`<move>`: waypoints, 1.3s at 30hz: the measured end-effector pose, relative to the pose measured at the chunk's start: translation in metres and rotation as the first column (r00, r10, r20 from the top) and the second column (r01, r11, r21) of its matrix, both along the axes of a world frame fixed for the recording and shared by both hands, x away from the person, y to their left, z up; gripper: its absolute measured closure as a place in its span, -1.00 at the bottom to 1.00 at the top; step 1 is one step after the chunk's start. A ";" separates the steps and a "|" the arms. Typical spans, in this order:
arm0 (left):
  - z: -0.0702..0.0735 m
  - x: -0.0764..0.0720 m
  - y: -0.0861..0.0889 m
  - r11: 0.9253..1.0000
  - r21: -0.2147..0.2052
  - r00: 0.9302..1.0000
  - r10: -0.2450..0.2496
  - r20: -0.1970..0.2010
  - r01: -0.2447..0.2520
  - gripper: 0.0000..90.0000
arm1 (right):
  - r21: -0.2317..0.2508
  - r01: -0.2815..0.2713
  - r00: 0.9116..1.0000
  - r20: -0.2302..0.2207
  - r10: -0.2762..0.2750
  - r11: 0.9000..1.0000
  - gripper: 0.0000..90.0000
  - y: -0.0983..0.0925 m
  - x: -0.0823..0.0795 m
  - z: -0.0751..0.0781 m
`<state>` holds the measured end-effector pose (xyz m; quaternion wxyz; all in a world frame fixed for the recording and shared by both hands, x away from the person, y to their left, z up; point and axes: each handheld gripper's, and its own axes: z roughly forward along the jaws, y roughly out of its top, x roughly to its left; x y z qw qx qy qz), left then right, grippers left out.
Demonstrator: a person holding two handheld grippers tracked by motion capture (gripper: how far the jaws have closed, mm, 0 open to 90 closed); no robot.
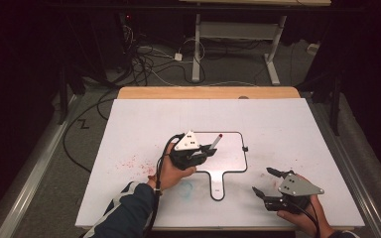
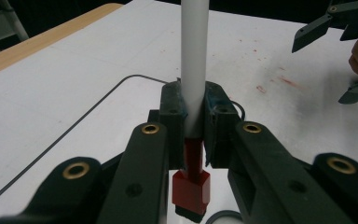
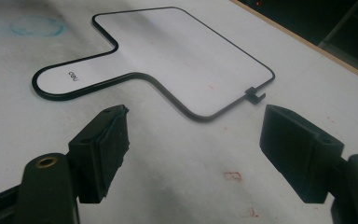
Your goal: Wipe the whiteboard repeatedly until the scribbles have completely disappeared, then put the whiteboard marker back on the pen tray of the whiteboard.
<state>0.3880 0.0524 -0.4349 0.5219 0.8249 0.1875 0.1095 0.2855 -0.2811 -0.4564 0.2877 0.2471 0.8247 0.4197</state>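
1. The left gripper (image 1: 204,152) has its jaws clamped on a marker (image 1: 216,141), held over the left part of the paddle-shaped whiteboard (image 1: 233,161) that lies flat on the table (image 1: 287,124).
2. The marker's red cap (image 2: 191,189) sits at the near end, below the jaws, and looks to be on, though I cannot be sure from this angle.
3. The board's face is clean, so I judge the writing not yet begun: the pick-up is done, uncapping and marking are left.
4. The right gripper (image 1: 268,181) hovers near the table's front right, jaws wide and empty, just right of the board's handle.
5. The marker is a smooth white tube with a squared red cap.
6. The board is glossy white with a thin black rim, rounded corners and a small clip (image 3: 254,94) on one edge.
7. The table top is matt white, flecked with red stains (image 1: 134,162) and a faint blue ring (image 3: 35,25).
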 end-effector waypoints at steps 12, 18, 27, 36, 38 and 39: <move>-0.004 -0.008 0.003 1.000 0.021 0.999 0.016 0.028 -0.017 0.74 | 0.069 0.003 1.000 -0.027 -0.001 0.998 -0.41 0.002 0.008 0.006; -0.008 -0.010 -0.005 1.000 0.016 1.000 0.009 0.027 -0.010 0.74 | 0.091 0.002 1.000 -0.026 0.001 0.996 -0.40 0.001 0.011 0.011; -0.009 -0.008 -0.026 1.000 0.003 1.000 -0.010 0.029 0.010 0.74 | 0.157 -0.027 0.999 -0.016 0.030 0.987 -0.34 0.010 0.020 0.028; -0.009 -0.009 -0.047 0.999 0.012 0.999 -0.036 0.033 0.035 0.74 | 0.210 -0.077 0.996 -0.021 0.083 0.975 -0.23 0.038 0.044 0.042; -0.010 -0.009 -0.050 0.999 0.011 0.999 -0.042 0.029 0.041 0.74 | 0.210 -0.083 0.996 -0.021 0.089 0.974 -0.13 0.043 0.045 0.043; -0.010 -0.009 -0.052 0.999 0.008 0.999 -0.045 0.025 0.044 0.74 | 0.209 -0.079 0.996 -0.018 0.085 0.975 -0.12 0.046 0.046 0.043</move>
